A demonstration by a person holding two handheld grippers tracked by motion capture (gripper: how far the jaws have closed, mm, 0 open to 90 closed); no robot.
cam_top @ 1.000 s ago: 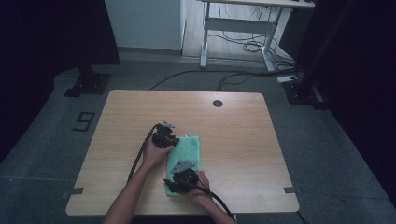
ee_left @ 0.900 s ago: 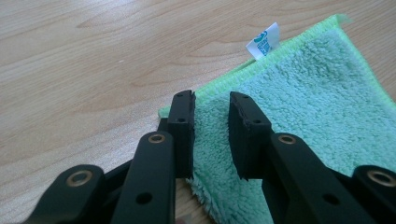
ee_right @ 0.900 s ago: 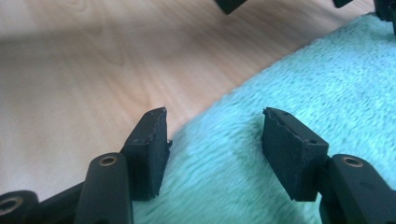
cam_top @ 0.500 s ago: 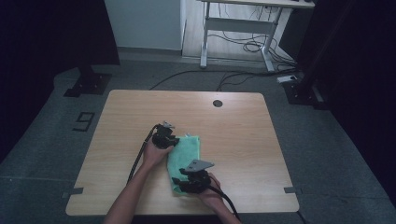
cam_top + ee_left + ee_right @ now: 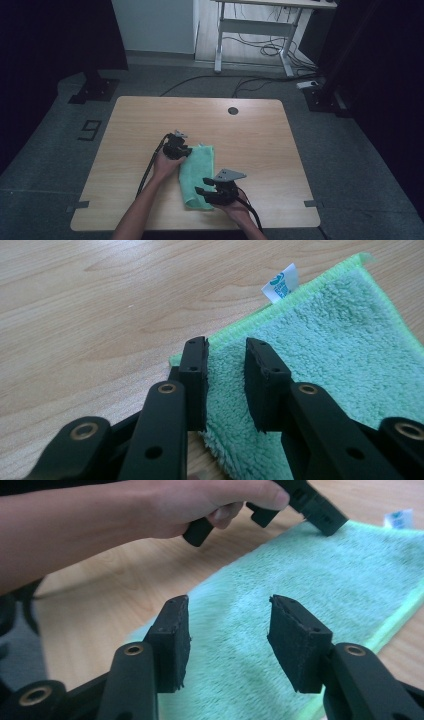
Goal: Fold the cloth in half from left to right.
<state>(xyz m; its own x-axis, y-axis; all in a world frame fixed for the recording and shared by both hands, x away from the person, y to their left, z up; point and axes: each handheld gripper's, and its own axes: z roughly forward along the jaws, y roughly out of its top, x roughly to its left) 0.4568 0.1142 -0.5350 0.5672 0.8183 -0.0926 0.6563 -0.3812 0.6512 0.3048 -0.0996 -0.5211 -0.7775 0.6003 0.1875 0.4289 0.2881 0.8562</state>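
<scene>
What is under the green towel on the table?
The green towel lies flat on the wooden table, folded into a long strip. Bare wood shows around its edges; anything between its layers is covered. Both open grippers, left gripper and right gripper, are over it.

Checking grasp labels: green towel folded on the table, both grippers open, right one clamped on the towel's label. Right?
Not quite. The right gripper is open above the green towel, holding nothing, as the right gripper view shows. The label sits at the far corner, near the open left gripper.
</scene>
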